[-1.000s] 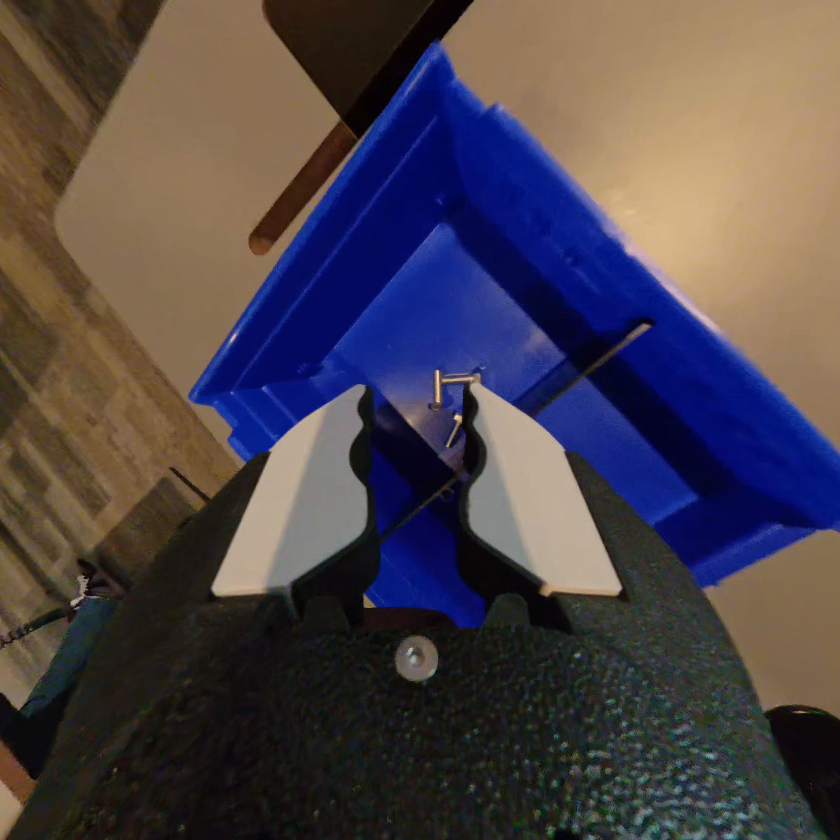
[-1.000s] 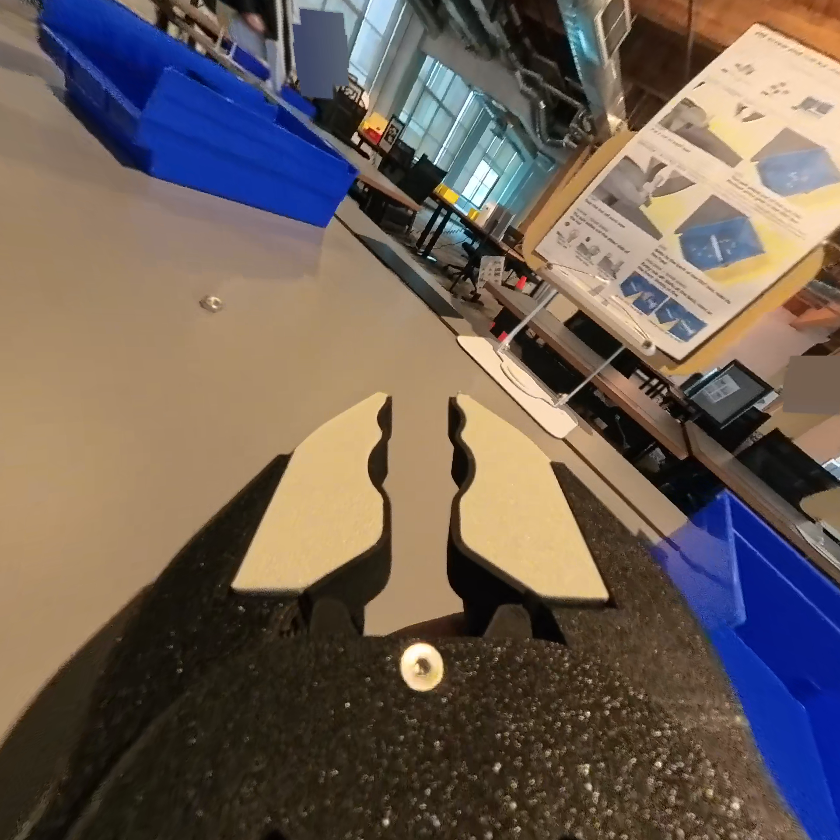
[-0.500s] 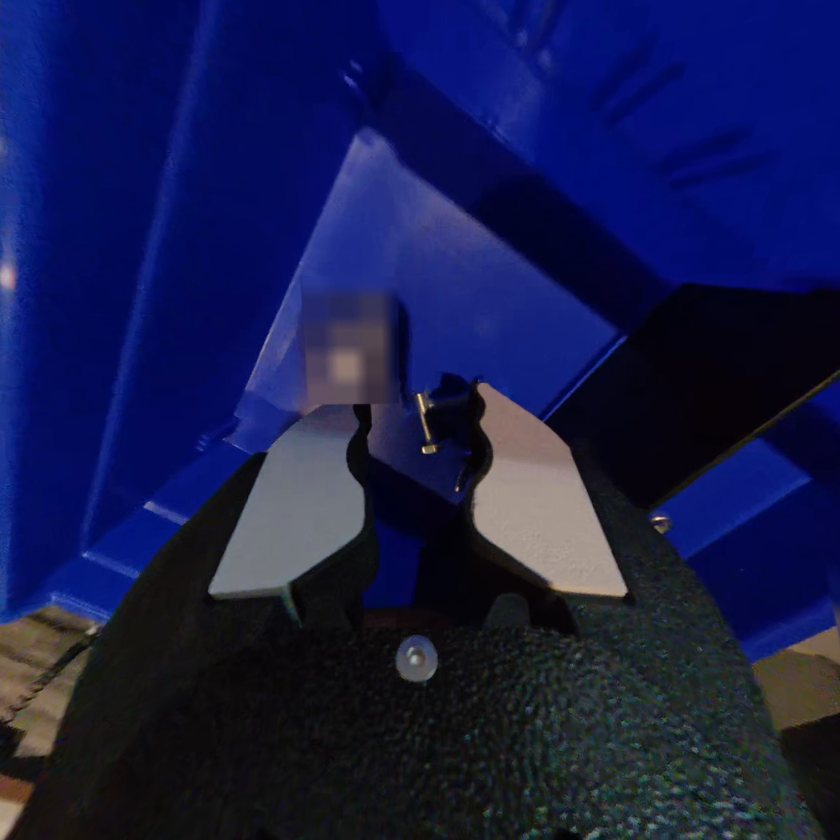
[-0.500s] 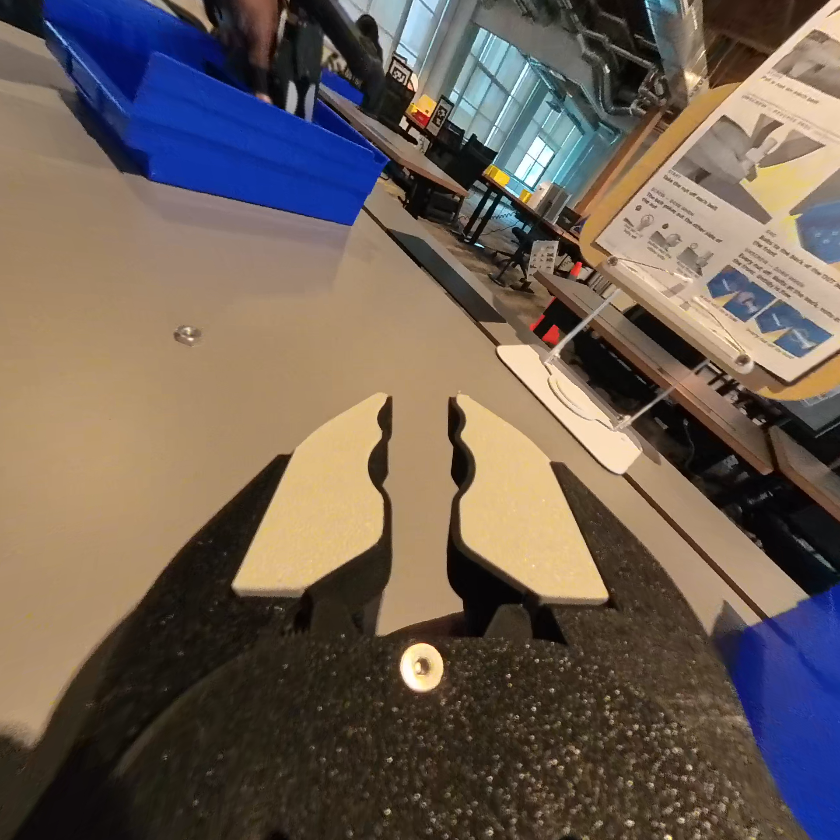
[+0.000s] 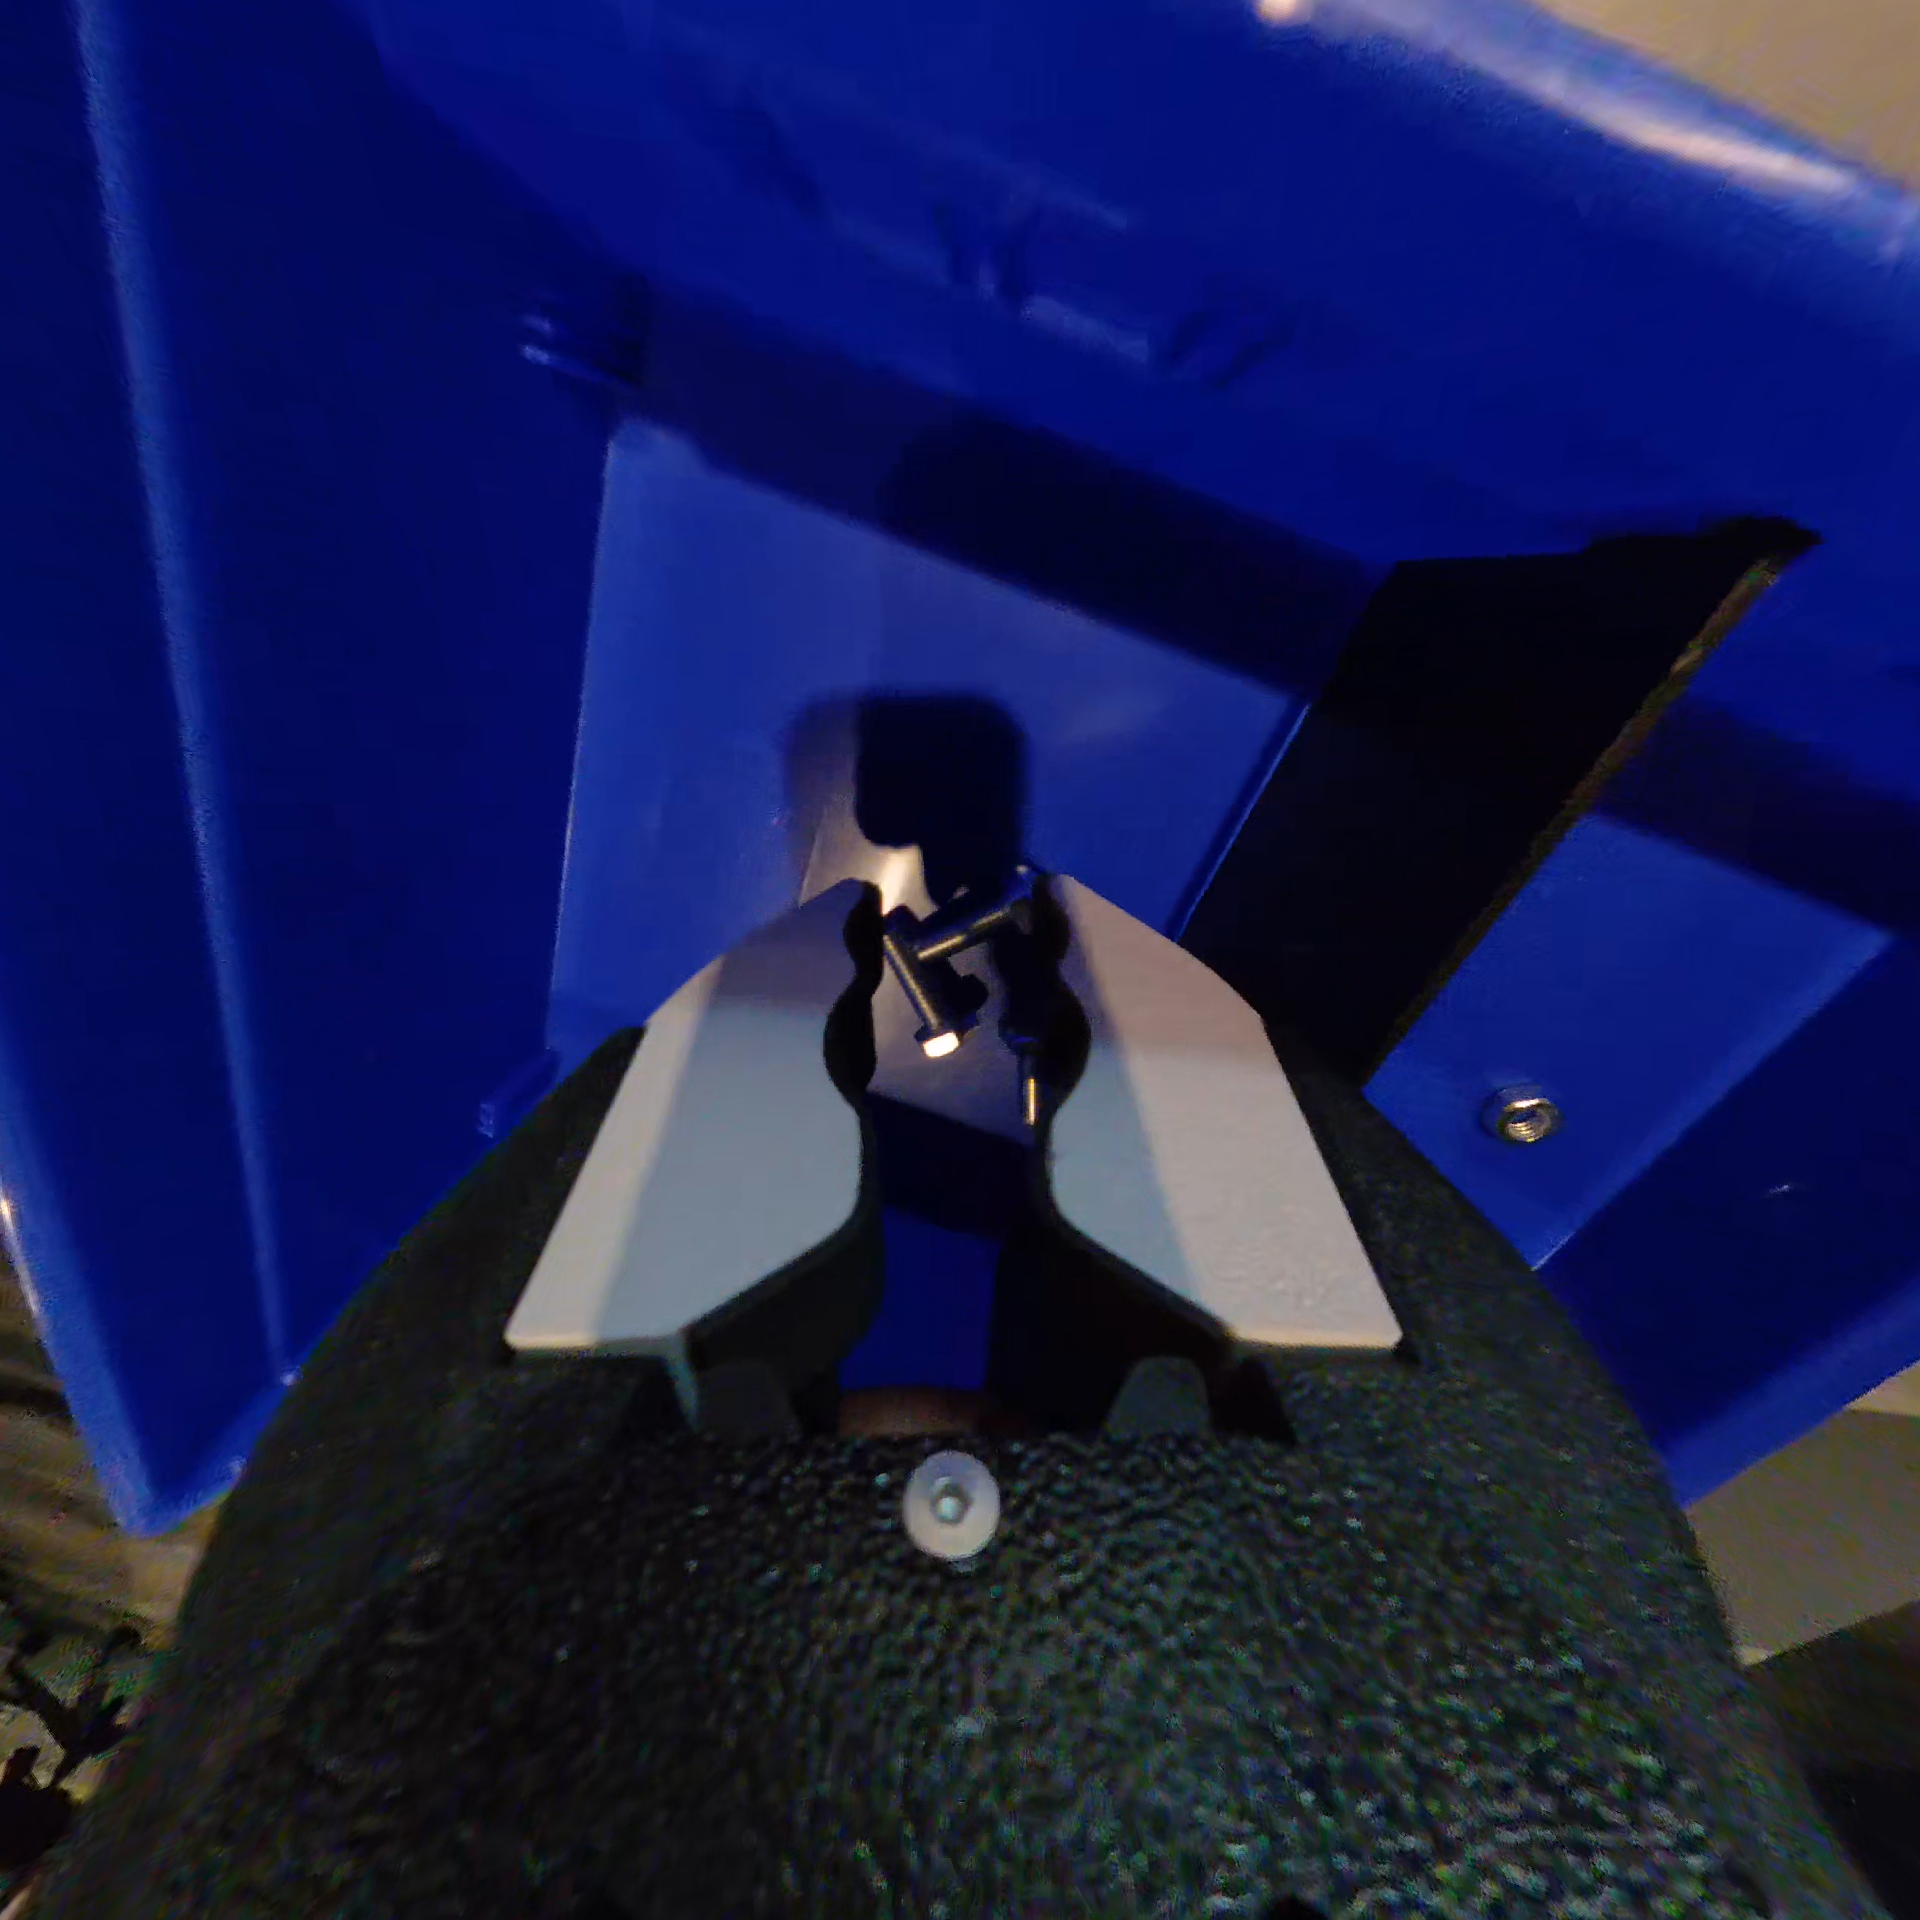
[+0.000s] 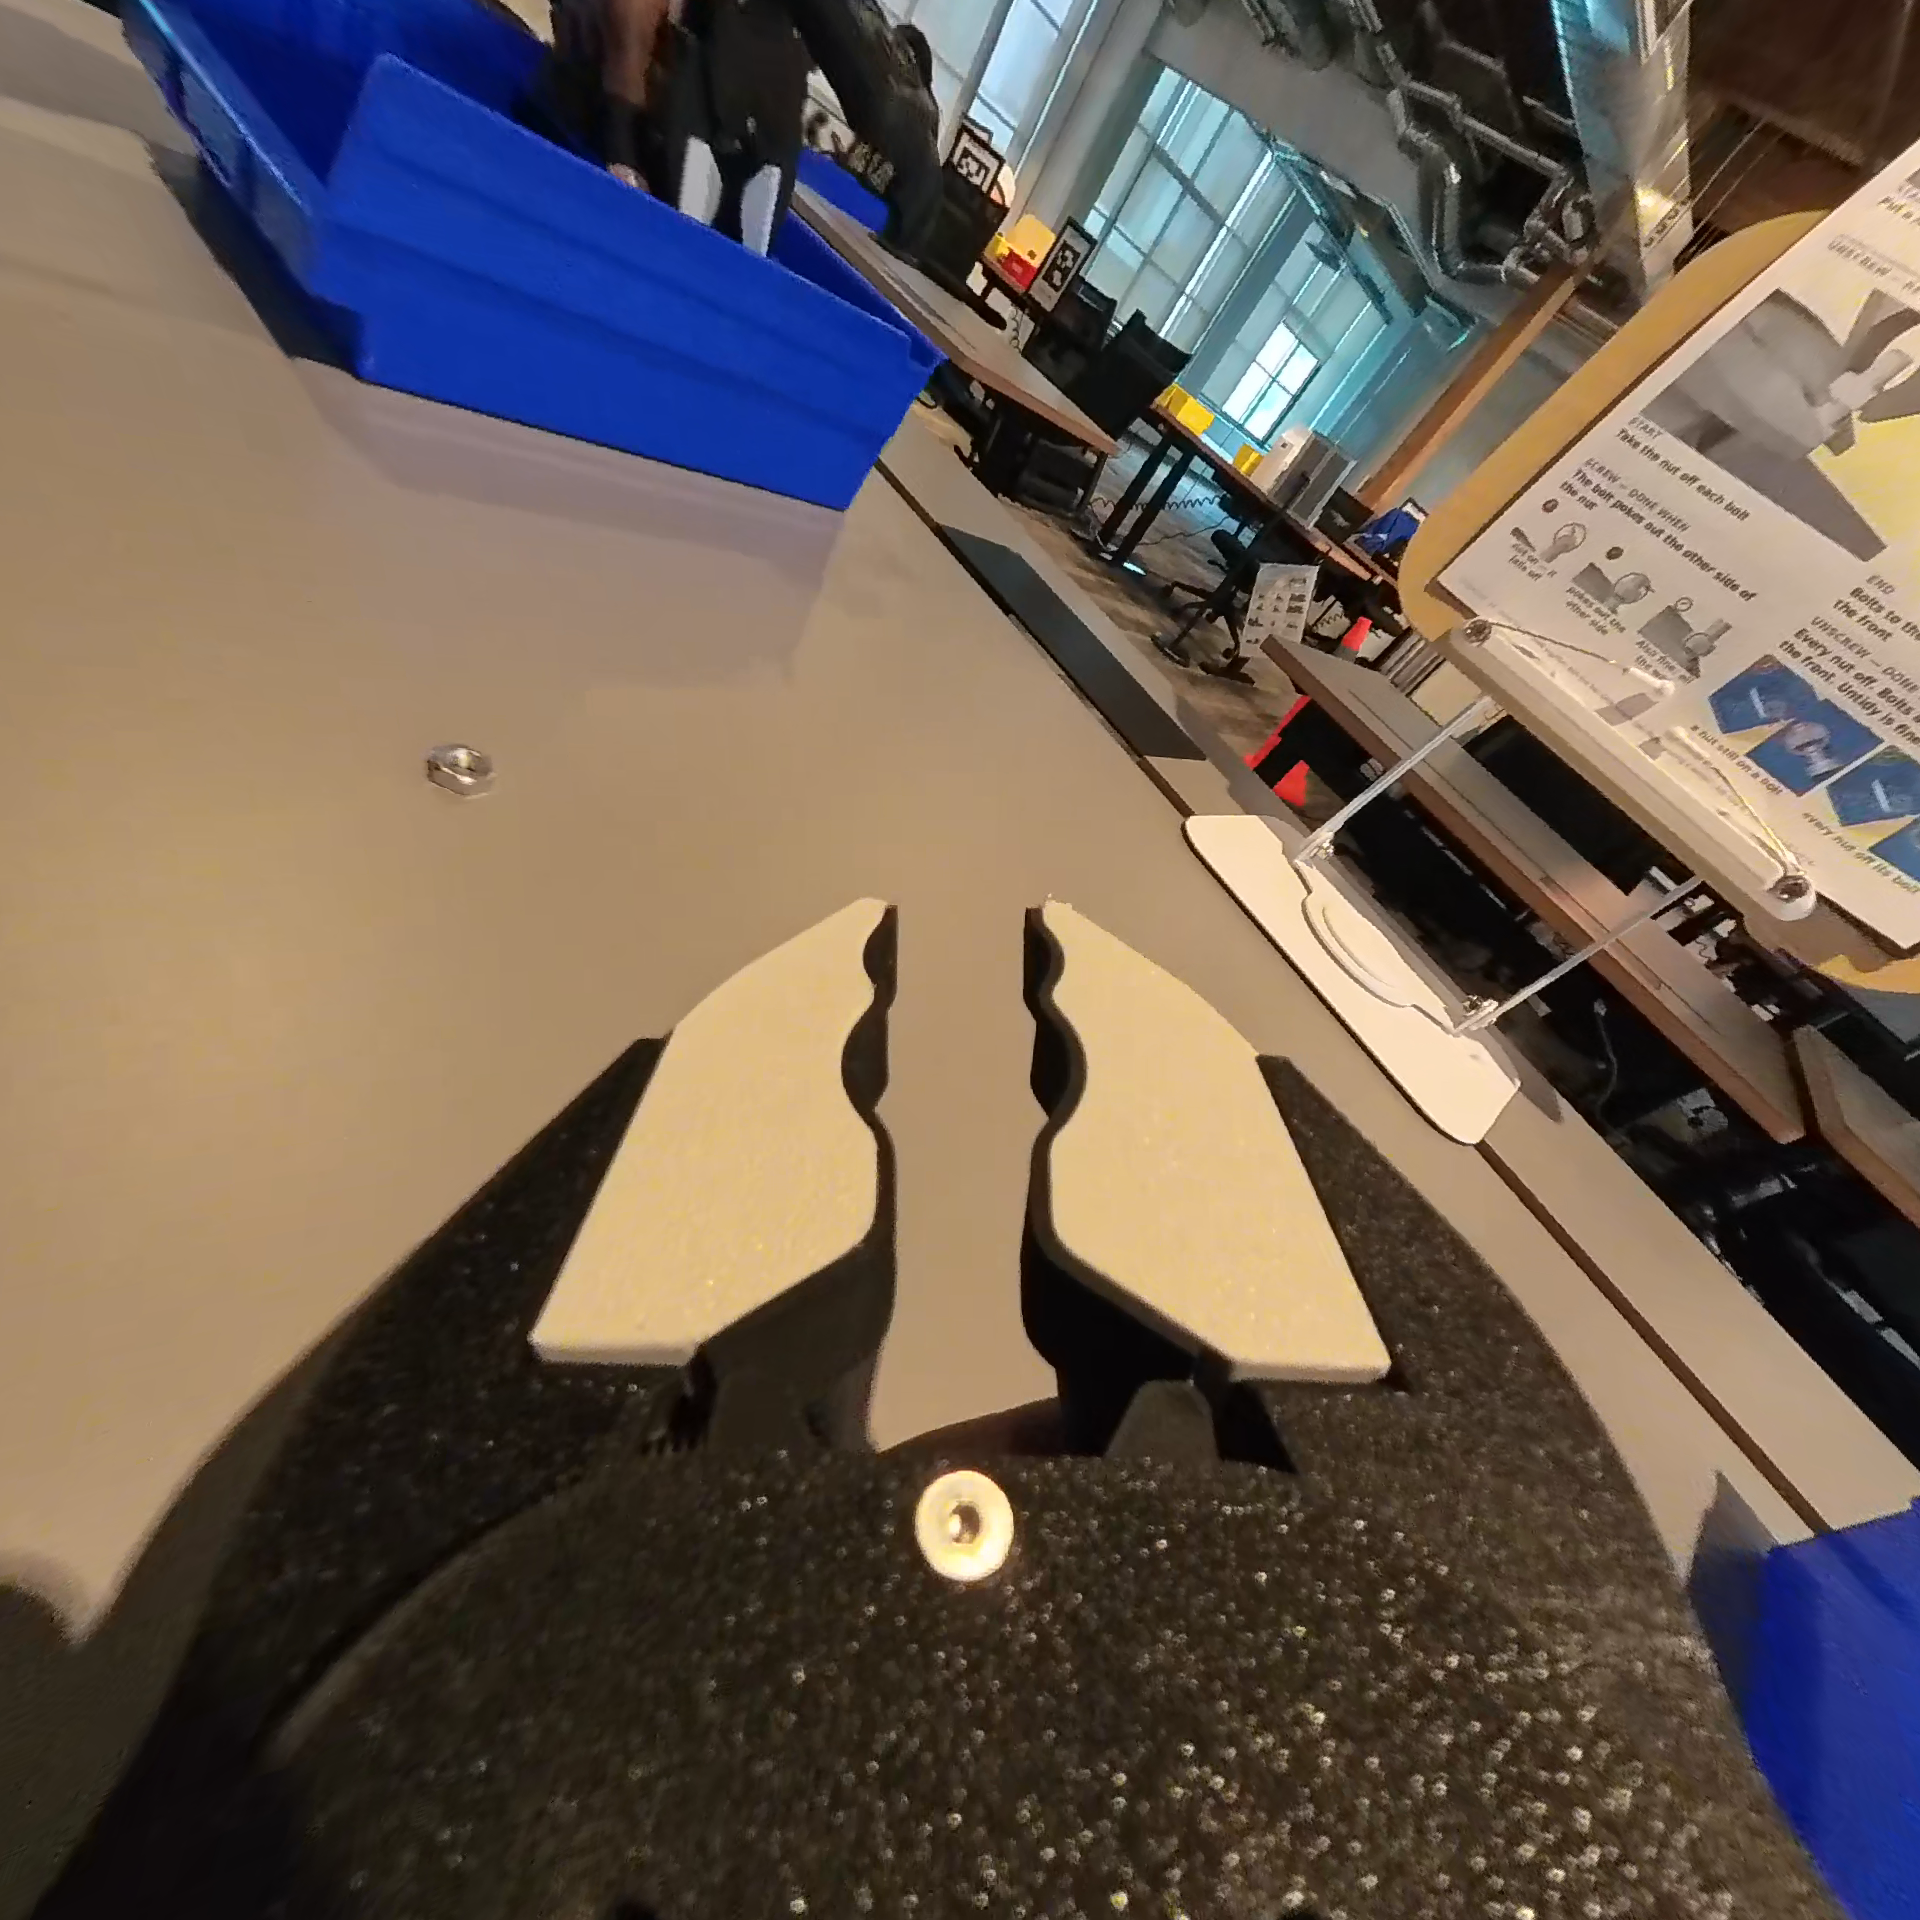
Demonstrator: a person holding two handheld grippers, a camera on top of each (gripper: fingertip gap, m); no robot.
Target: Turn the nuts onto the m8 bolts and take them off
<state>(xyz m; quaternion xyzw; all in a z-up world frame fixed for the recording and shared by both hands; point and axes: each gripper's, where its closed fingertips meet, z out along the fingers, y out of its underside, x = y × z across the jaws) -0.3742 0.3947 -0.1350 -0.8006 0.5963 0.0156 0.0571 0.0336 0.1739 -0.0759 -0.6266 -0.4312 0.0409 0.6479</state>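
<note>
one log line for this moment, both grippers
left gripper: open, in blue bin over bolts | right gripper: open, empty, above table | loose nut on table

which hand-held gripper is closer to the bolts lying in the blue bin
Left. The left hand-held gripper is down inside the blue bin, open, its tips right at the bolts. The right hand-held gripper hovers open over bare table, outside the bin.

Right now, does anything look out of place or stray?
Yes. One nut lies loose on the bare table, apart from the blue bin and ahead-left of the open, empty right gripper. Another nut sits alone past the bin's divider, away from the bolts at the open left gripper.
</note>
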